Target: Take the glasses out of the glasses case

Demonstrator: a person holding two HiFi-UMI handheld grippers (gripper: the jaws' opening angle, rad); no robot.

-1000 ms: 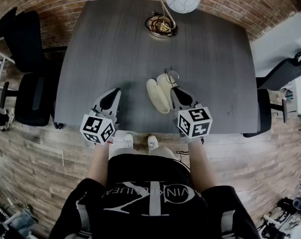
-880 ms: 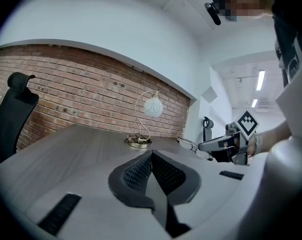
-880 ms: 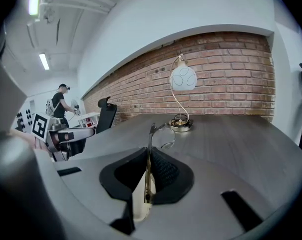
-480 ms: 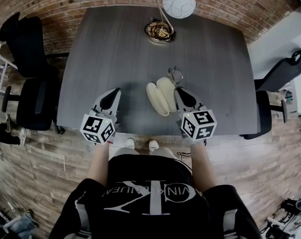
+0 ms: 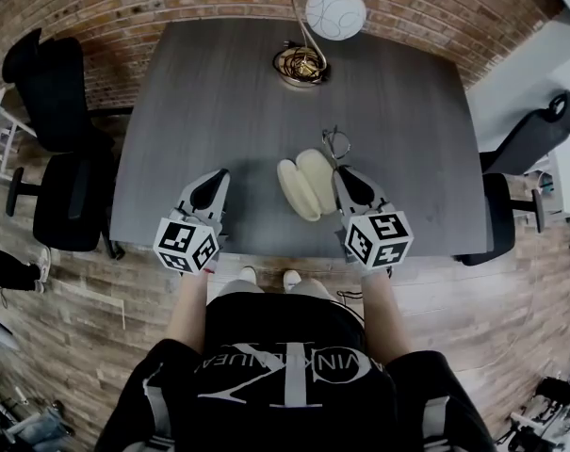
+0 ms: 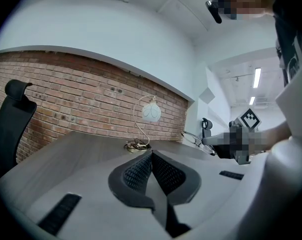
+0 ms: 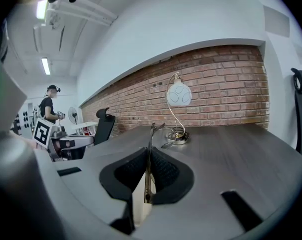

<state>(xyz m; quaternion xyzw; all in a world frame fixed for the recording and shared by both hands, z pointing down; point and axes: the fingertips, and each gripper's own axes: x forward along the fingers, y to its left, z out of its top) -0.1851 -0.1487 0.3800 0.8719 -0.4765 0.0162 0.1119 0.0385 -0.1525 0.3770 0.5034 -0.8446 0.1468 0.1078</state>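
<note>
By glasses case, right gripper — pinching glasses

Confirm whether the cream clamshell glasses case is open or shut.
Open: the cream clamshell glasses case lies with both halves spread side by side.

— What is seen of the glasses case?
— A cream case is seen lying open on the table, near its front edge, with the two oval halves spread side by side.
— And the glasses?
— Thin, dark, wire-framed glasses are found outside the case, just beside its right half. They are pinched edge-on between the jaws of the right gripper, and the frame is seen reaching out past the jaw tips
</note>
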